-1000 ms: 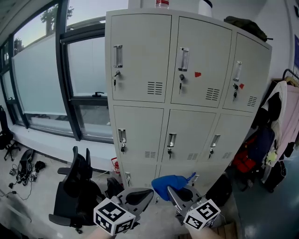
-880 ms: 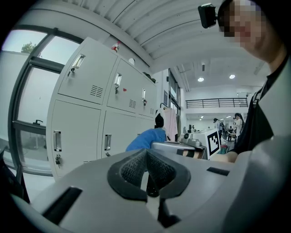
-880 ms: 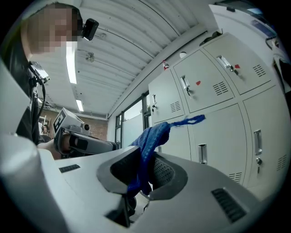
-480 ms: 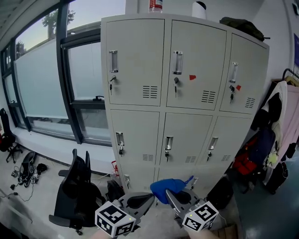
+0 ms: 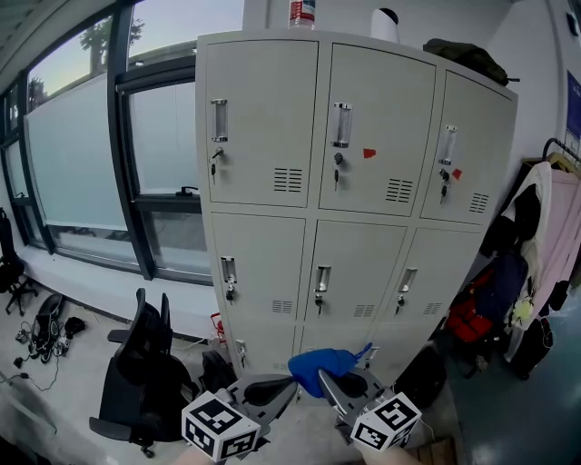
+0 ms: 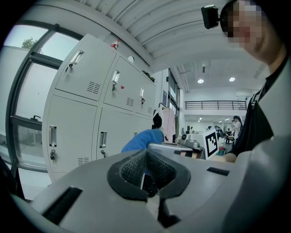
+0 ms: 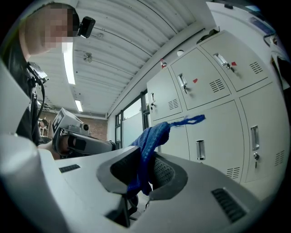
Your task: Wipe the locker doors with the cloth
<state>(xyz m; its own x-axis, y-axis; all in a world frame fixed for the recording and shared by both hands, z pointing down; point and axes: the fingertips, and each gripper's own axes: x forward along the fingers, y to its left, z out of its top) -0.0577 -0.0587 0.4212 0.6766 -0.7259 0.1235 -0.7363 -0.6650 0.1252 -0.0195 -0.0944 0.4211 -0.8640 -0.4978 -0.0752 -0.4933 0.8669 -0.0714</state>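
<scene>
Right claw point(image 7: 143, 160) is pinching the blue cloth point(image 7: 151, 135): fabric is clamped between the pads, one bunch sticks up past the tips with a loose strand trailing toward the lockers, and a short tail hangs below. Left claw point(image 6: 146, 154) is pressed together with nothing between the pads. In the head view both sit low in frame, side by side, each pointing up toward the grey locker block, with the cloth in front of the bottom row and clear of the locker doors point(image 5: 263, 123). Lockers are three columns wide; the top and middle rows show fully, the bottom row is mostly hidden behind the claws. Each door has a vertical handle point(image 5: 219, 120) with a lock under it and a vent at its lower right; keys hang from several locks. Red tags point(image 5: 369, 153) are on the top-middle and top-right doors. On top of the lockers: a bottle point(image 5: 302, 13), a white container point(image 5: 385, 24) and a dark bag point(image 5: 468, 56). Window point(image 5: 82, 154) to the left, black office chair point(image 5: 136, 377) on the floor below it, clothes point(image 5: 537, 236) hanging at right.
</scene>
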